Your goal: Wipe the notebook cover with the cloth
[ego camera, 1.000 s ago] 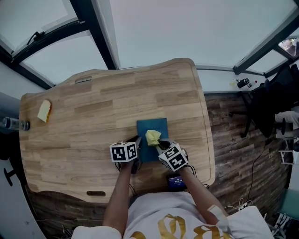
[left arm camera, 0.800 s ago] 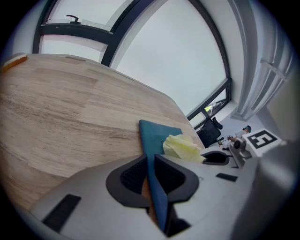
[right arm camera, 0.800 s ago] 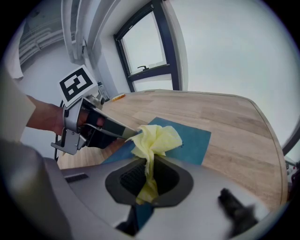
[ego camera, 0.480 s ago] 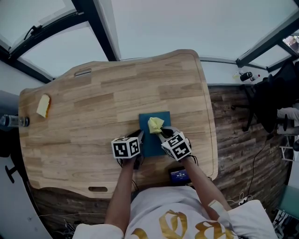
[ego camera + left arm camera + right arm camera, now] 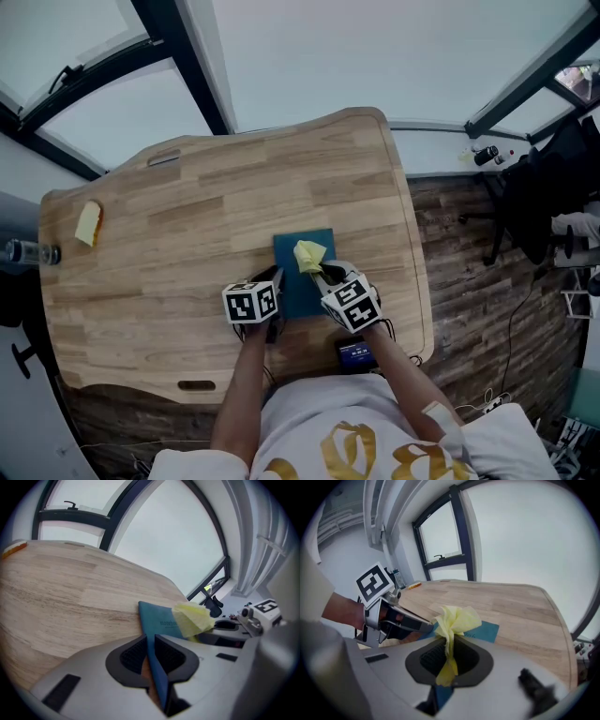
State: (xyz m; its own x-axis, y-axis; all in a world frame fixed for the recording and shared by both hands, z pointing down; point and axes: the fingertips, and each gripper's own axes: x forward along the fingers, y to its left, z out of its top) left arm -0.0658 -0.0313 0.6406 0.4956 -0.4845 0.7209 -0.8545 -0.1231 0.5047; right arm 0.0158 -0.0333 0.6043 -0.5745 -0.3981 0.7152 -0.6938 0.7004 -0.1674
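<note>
A light wooden tabletop (image 5: 187, 216) carries a flat teal notebook (image 5: 300, 292) near its front edge. The left gripper (image 5: 149, 641) has its jaws pinched tight on the notebook's near left edge. The right gripper (image 5: 449, 651) is clamped on a crumpled yellow cloth (image 5: 457, 619), bunched over the cover.

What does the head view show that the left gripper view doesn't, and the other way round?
Only the head view shows the person's forearms, the whole wooden table and a small dark device at its near edge. Only the left gripper view shows the left gripper shut on an edge of the blue notebook. Both show the notebook, the yellow cloth and the right gripper holding it.
</note>
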